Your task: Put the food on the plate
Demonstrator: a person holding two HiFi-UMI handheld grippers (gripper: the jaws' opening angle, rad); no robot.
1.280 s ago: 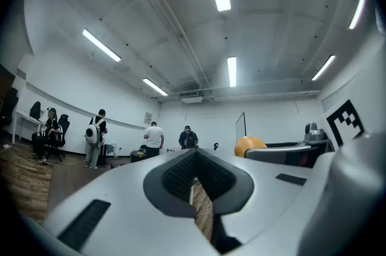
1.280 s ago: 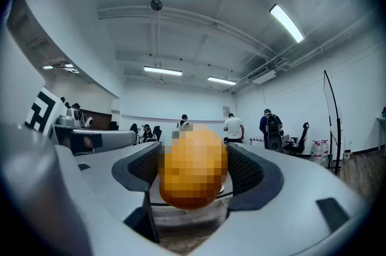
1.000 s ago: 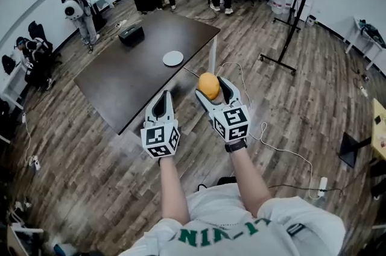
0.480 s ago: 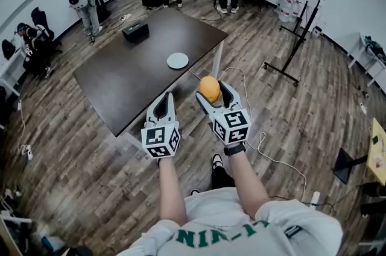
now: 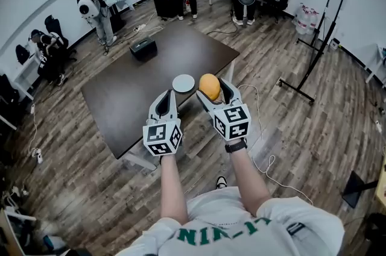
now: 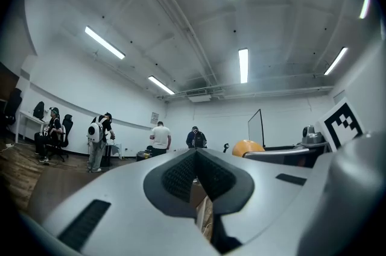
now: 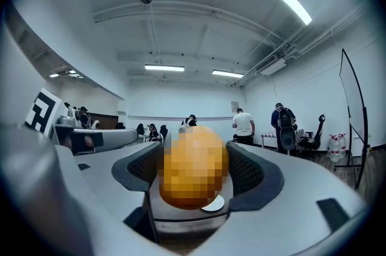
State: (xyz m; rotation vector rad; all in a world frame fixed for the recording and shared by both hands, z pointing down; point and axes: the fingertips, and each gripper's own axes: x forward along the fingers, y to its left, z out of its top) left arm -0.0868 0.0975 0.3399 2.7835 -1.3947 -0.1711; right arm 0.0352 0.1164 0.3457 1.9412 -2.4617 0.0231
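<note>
Left gripper [image 5: 167,102] left of centre, jaws pressed together on nothing, idle. Just beyond, small round white plate [image 5: 183,83], flat on dark matte table [image 5: 132,89]. Right of it, smooth round orange food [image 5: 209,86] clamped between ribbed pads of right gripper [image 5: 213,91] — held aloft beside plate, probably for setting down.

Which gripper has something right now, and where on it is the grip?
The right gripper holds the round orange food across its middle, one pad on each side. The left gripper is shut and empty.
</note>
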